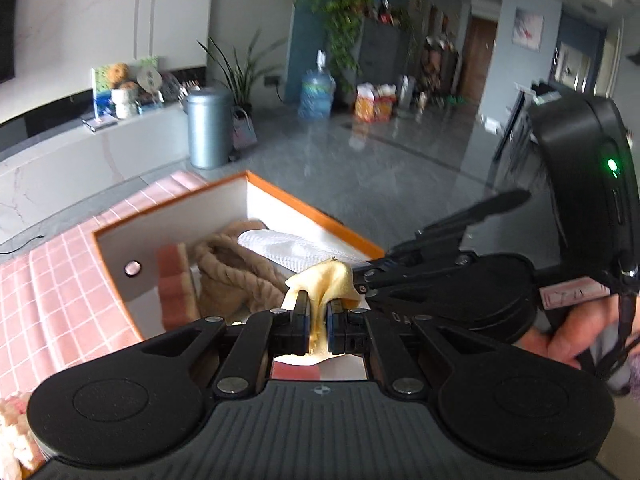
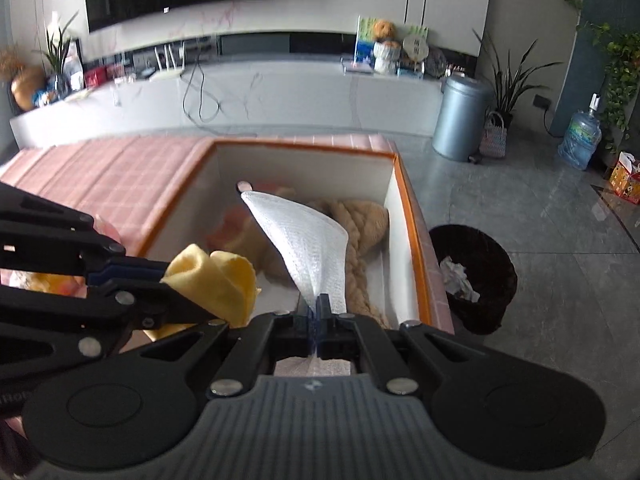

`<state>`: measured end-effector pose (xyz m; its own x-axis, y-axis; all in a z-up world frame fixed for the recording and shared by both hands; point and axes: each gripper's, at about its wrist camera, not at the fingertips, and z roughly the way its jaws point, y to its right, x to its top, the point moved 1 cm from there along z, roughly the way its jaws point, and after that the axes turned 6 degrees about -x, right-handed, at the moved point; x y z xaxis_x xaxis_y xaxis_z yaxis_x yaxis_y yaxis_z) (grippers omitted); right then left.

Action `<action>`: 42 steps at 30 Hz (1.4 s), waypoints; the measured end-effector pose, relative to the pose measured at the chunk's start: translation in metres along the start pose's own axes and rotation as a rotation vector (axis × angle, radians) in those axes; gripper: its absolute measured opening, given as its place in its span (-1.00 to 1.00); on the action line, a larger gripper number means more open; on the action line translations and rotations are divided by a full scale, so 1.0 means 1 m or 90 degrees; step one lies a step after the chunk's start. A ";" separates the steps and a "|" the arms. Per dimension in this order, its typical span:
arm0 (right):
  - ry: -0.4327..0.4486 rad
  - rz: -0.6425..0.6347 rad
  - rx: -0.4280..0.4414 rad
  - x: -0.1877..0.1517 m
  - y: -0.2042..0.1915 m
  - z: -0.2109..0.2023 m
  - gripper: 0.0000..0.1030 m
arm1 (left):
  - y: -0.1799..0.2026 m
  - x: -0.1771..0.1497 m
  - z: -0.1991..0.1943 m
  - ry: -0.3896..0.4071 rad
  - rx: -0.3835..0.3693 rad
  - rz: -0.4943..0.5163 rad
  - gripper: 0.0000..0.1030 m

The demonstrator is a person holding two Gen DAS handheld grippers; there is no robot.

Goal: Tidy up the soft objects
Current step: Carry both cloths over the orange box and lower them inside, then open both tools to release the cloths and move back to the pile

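My left gripper [image 1: 318, 310] is shut on a yellow cloth [image 1: 324, 280], held above the near edge of a white box with an orange rim [image 1: 312, 208]. My right gripper [image 2: 319, 312] is shut on a white textured cloth [image 2: 304, 240] that fans out over the box [image 2: 408, 208]. Inside the box lie a tan braided plush [image 1: 236, 268] [image 2: 360, 220] and a pink folded item [image 1: 174, 280]. The left gripper with the yellow cloth [image 2: 216, 276] reaches in from the left in the right wrist view. The right gripper's body [image 1: 452, 276] sits just right of the left one.
The box stands on a pink checked tablecloth [image 1: 60, 280] [image 2: 112, 176]. A dark waste basket [image 2: 474, 276] with crumpled paper stands on the grey floor right of the table. A grey bin [image 2: 460, 116], plants and a water bottle [image 2: 580, 136] stand farther back.
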<state>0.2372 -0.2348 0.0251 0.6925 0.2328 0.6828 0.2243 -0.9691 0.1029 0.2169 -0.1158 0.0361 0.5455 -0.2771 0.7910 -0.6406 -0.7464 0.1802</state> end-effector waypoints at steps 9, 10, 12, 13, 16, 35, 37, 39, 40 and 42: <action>-0.073 -0.103 -0.007 -0.003 0.000 0.037 -1.00 | 0.000 -0.009 0.044 -0.105 0.003 0.051 -0.85; -0.078 -0.117 -0.008 -0.004 -0.002 0.040 -1.00 | -0.001 -0.010 0.047 -0.113 0.006 0.055 -0.85; -0.091 -0.142 -0.007 -0.005 -0.003 0.045 -1.00 | -0.001 -0.012 0.053 -0.136 0.007 0.065 -0.85; -0.098 -0.150 -0.007 -0.004 -0.004 0.047 -1.00 | 0.000 -0.013 0.056 -0.145 0.008 0.071 -0.85; -0.116 -0.164 -0.005 -0.006 -0.005 0.054 -1.00 | -0.002 -0.015 0.063 -0.174 0.016 0.086 -0.85; -0.132 -0.226 -0.022 -0.001 -0.017 0.051 -0.37 | -0.010 -0.020 0.068 -0.247 0.030 0.037 -0.47; -0.125 -0.231 -0.016 0.001 -0.017 0.045 -0.29 | -0.009 -0.018 0.064 -0.242 0.033 0.045 -0.27; -0.118 -0.230 -0.005 0.004 -0.015 0.038 -0.25 | -0.008 -0.014 0.058 -0.232 0.041 0.051 -0.11; -0.113 -0.227 -0.002 0.006 -0.014 0.034 -0.19 | -0.008 -0.012 0.054 -0.225 0.042 0.054 0.01; -0.106 -0.220 0.001 0.009 -0.011 0.027 -0.05 | -0.006 -0.008 0.045 -0.211 0.042 0.057 0.09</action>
<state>0.2597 -0.2195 0.0105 0.6776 0.5566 0.4806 0.4653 -0.8306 0.3059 0.2412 -0.1364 0.0025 0.6417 -0.5169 0.5666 -0.6634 -0.7449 0.0717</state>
